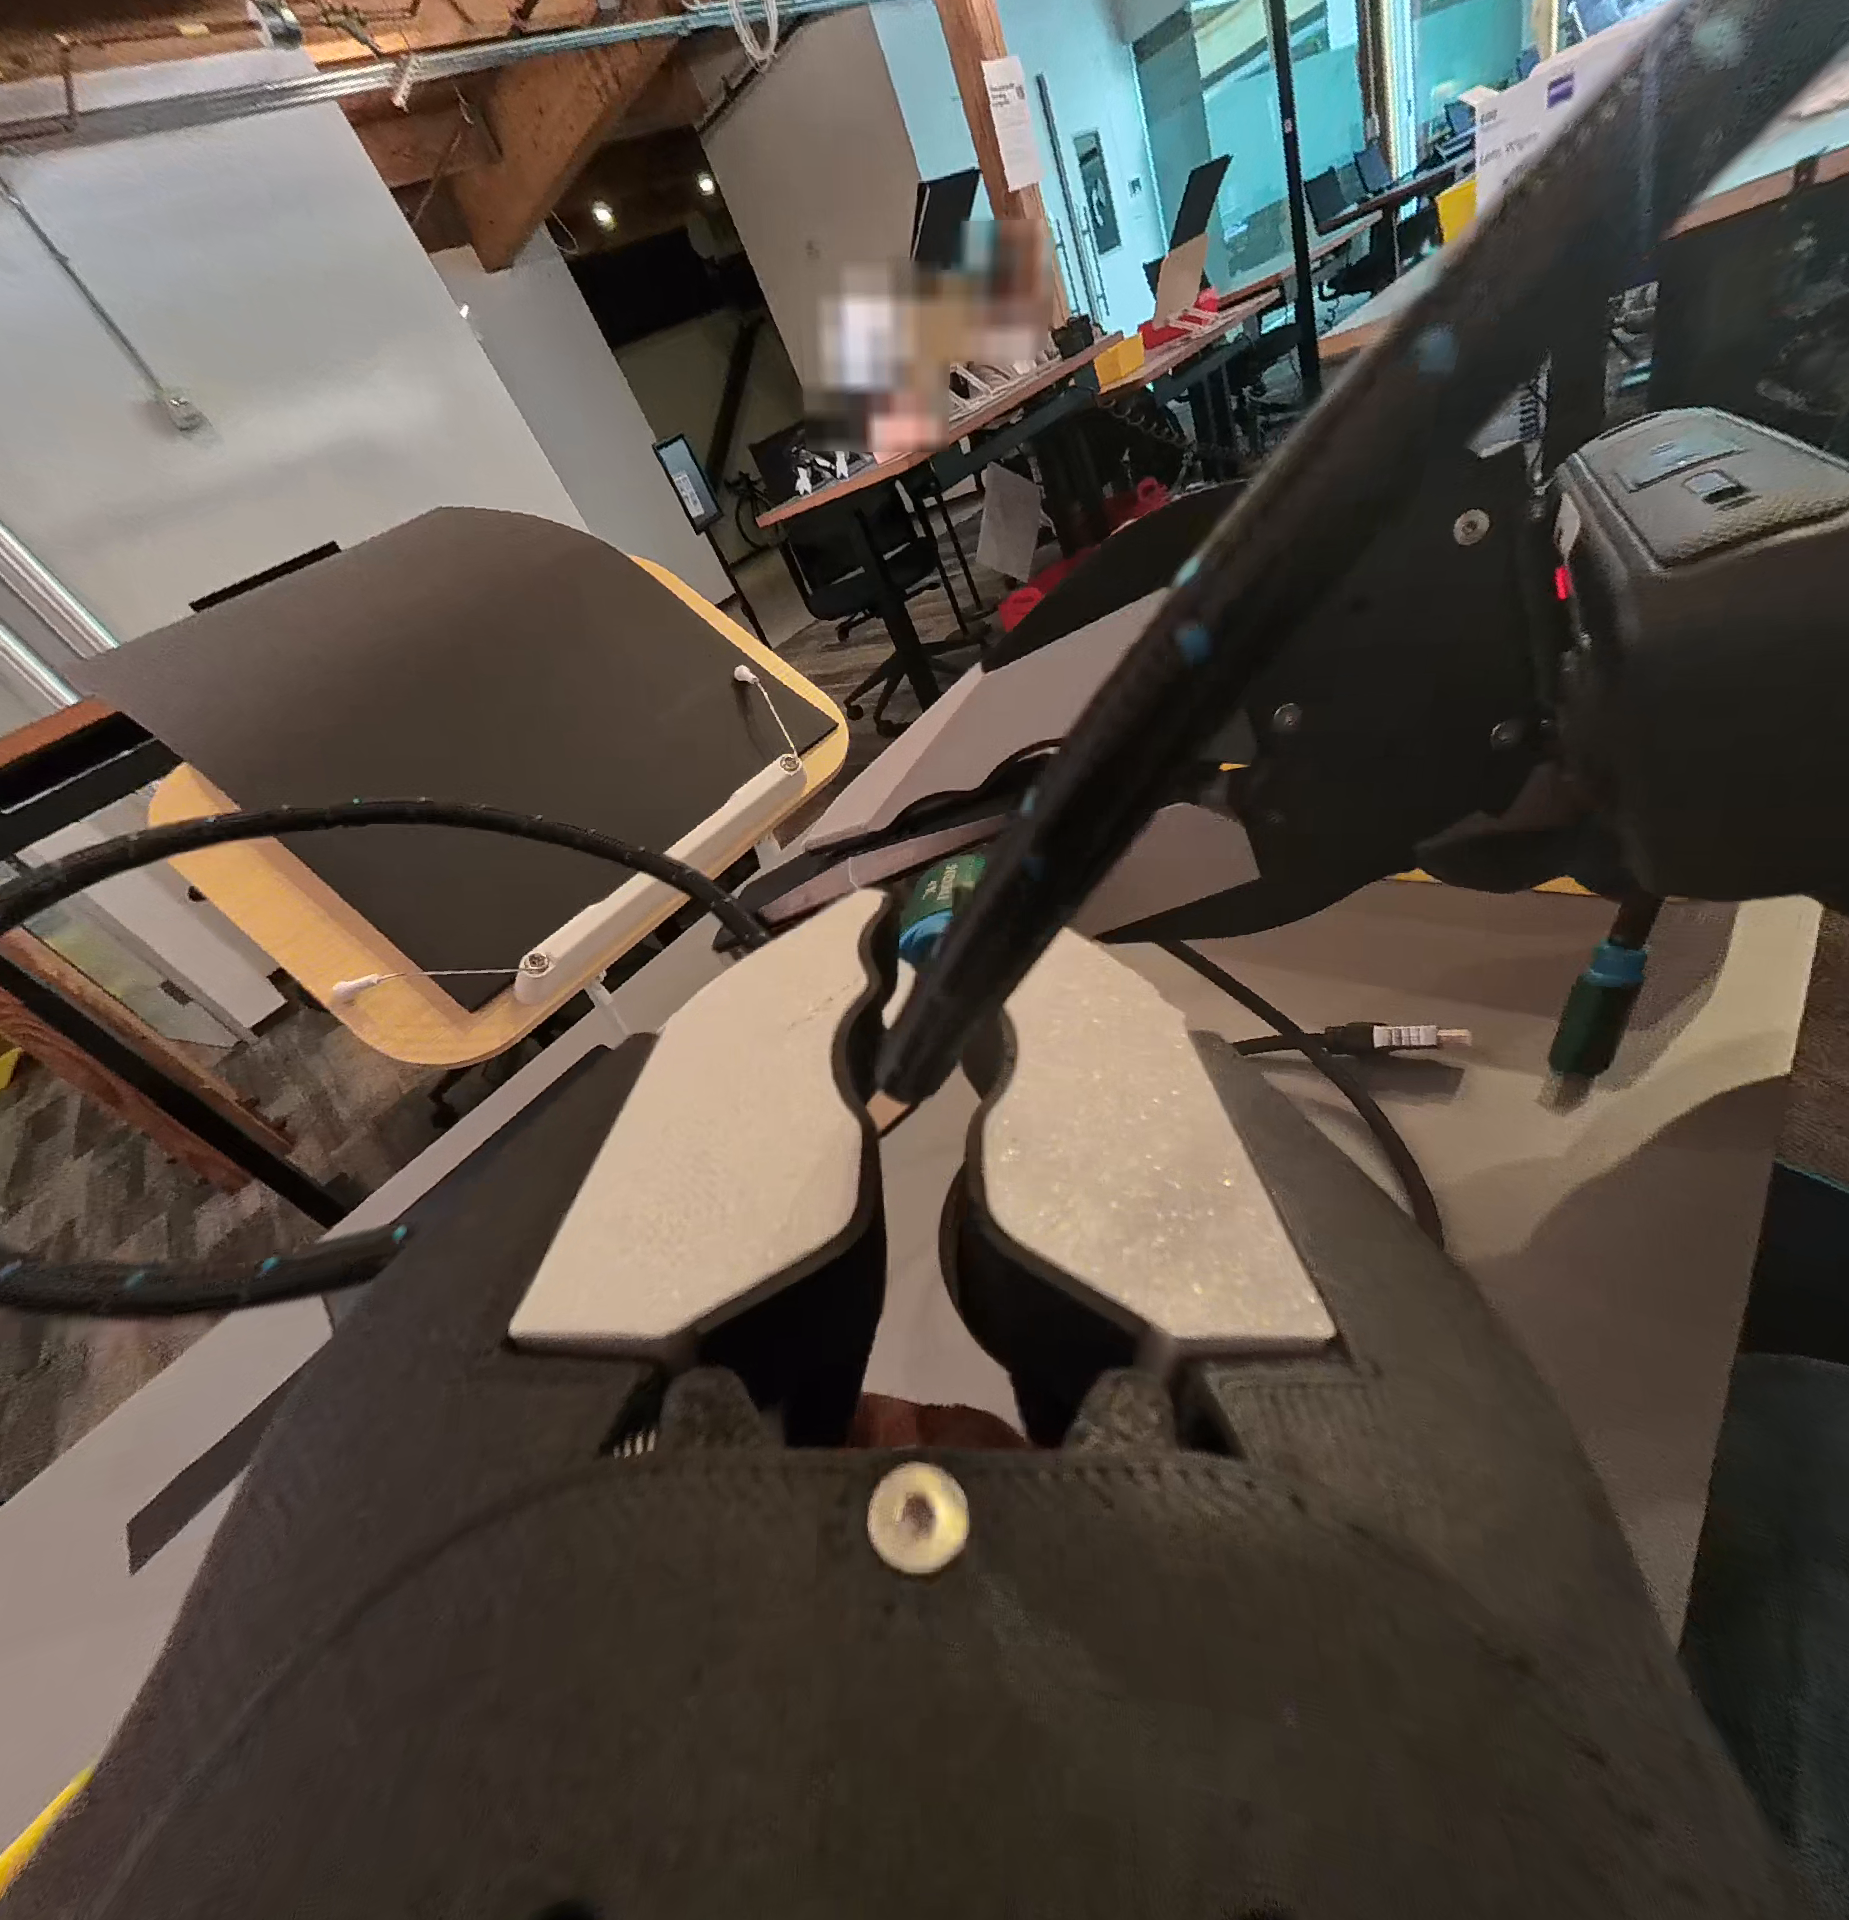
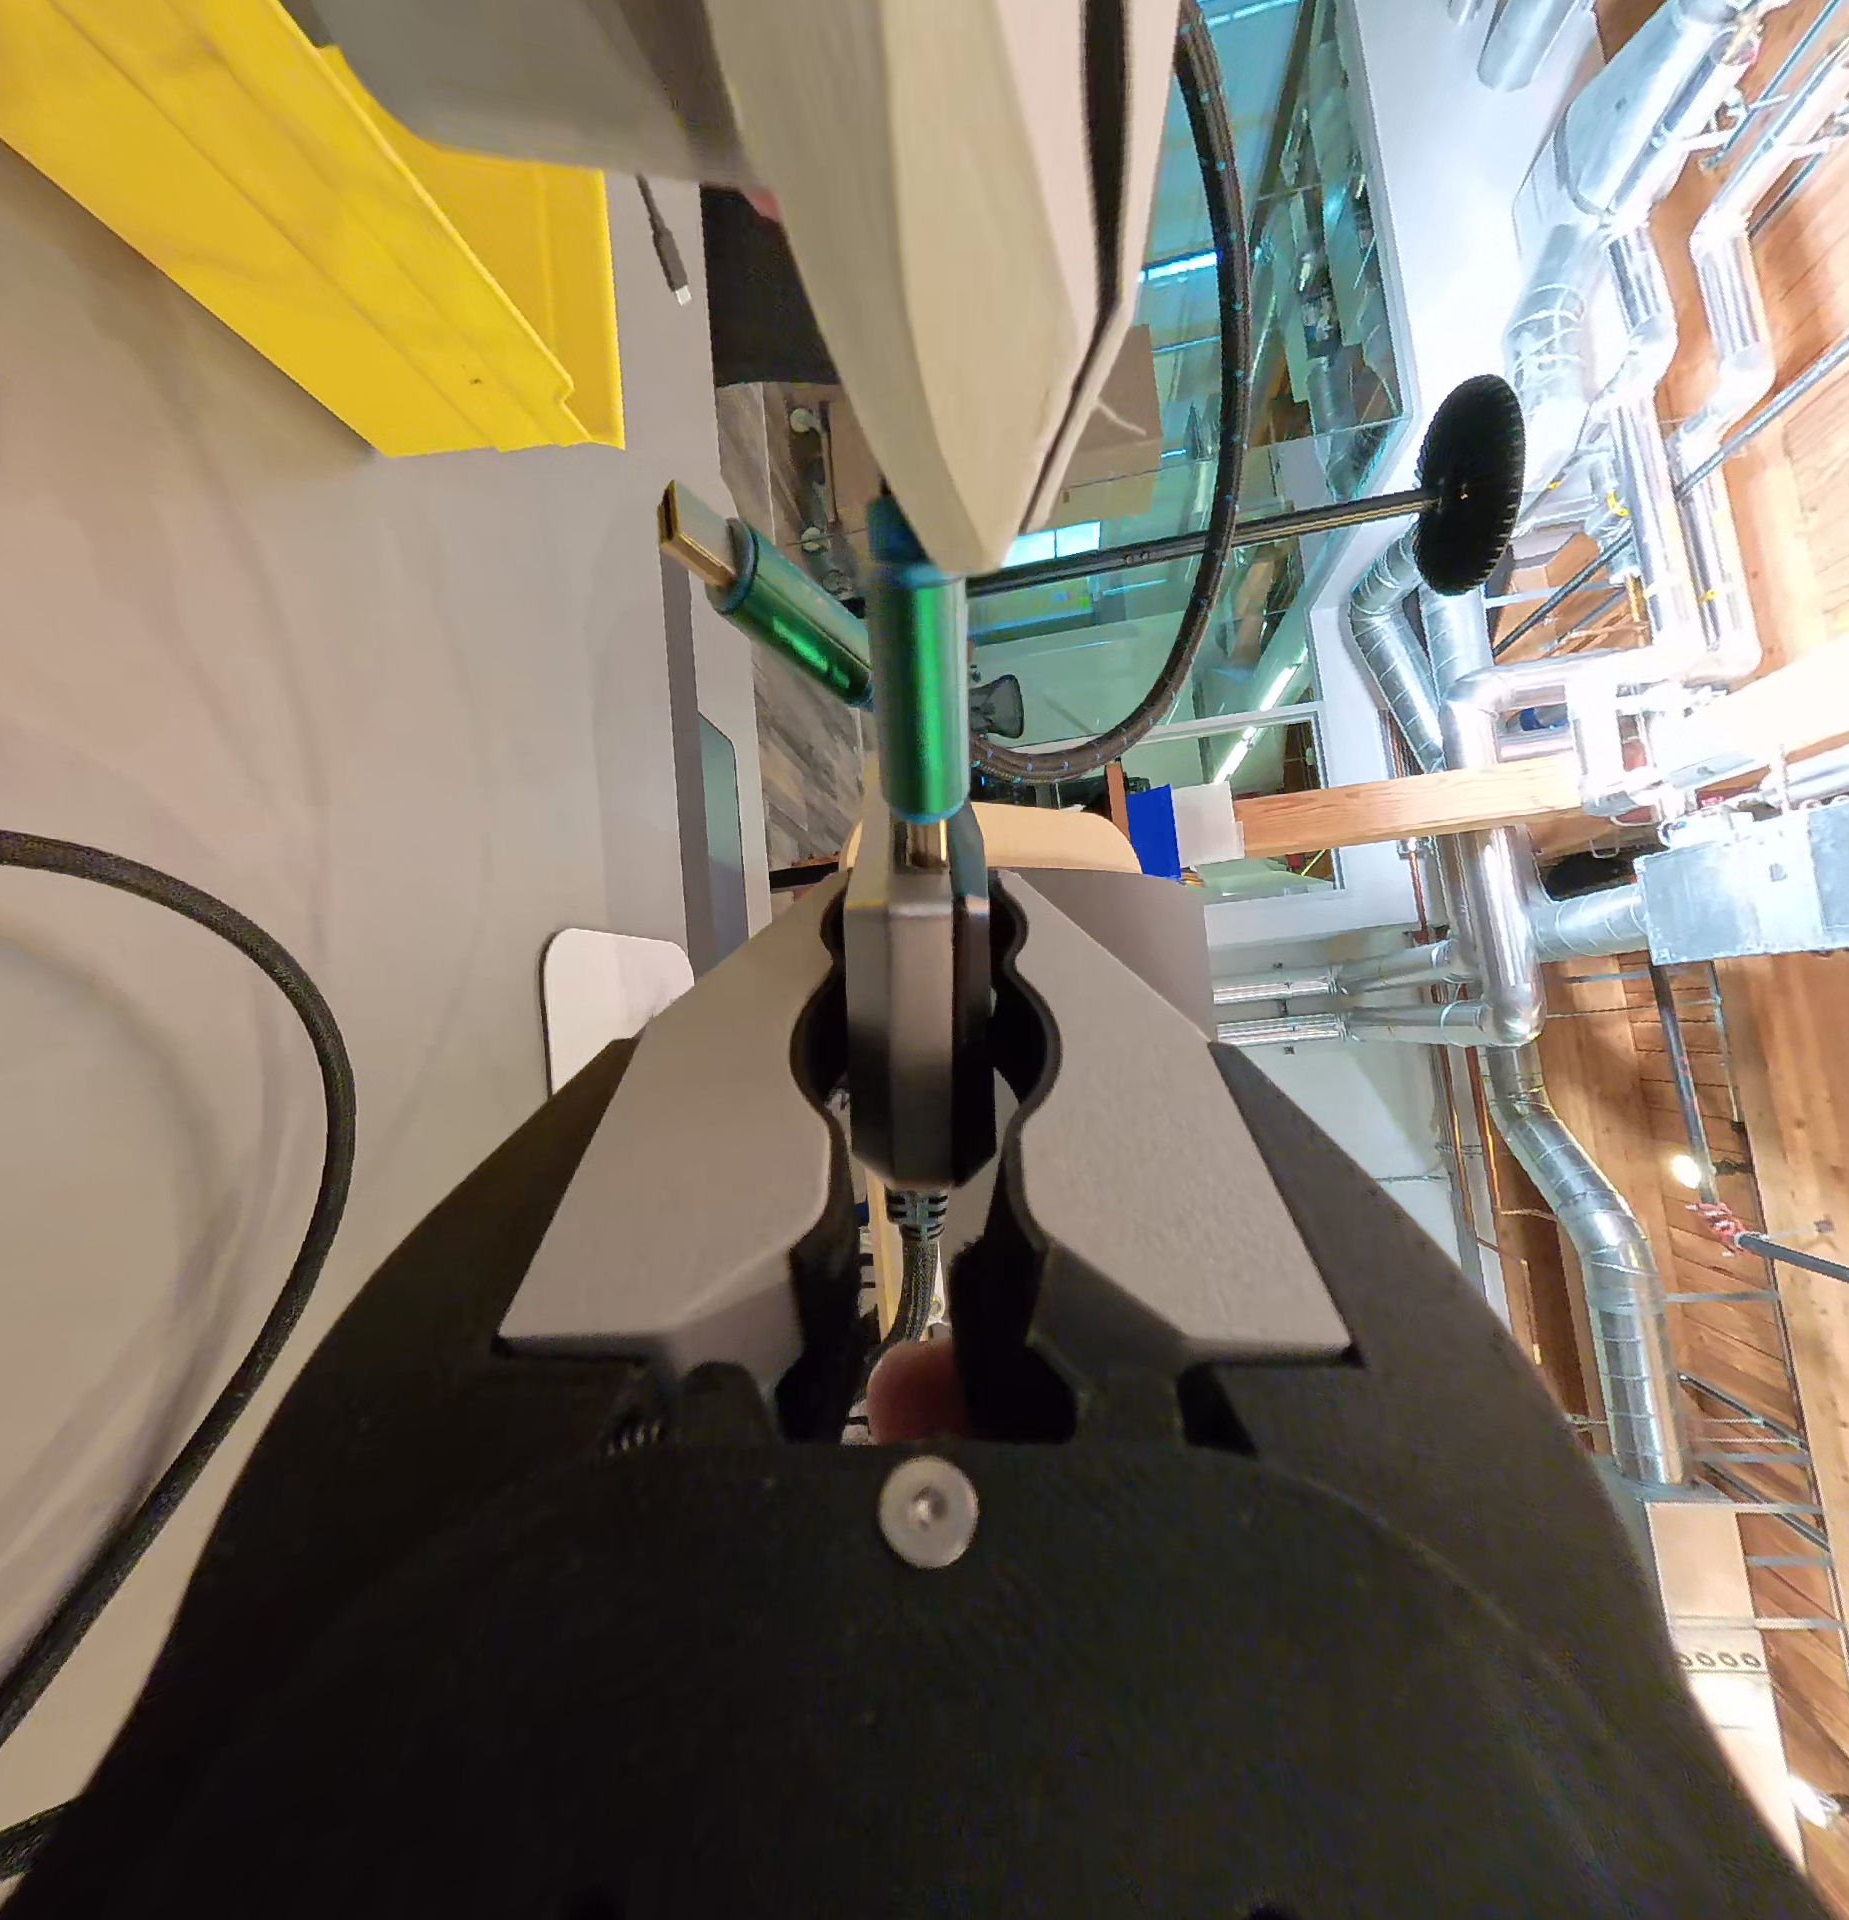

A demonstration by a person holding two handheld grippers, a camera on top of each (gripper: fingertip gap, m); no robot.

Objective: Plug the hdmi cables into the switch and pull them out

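Ceiling: wood beams (image 1: pixel 546 135), silver ducts (image 2: pixel 1585 1226).
Floor: patterned carpet (image 1: pixel 109 1174).
Furniture: desks (image 1: pixel 1013 426), black chair (image 1: pixel 452 707).
Walls: white (image 1: pixel 224 343).

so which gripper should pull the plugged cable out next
Left. The left gripper is closed on the hdmi cable behind the green plug seated in the switch; the right gripper clamps the switch, so it should brace.

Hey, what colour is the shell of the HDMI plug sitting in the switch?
Metallic green HDMI plug, clearest in the right wrist view.
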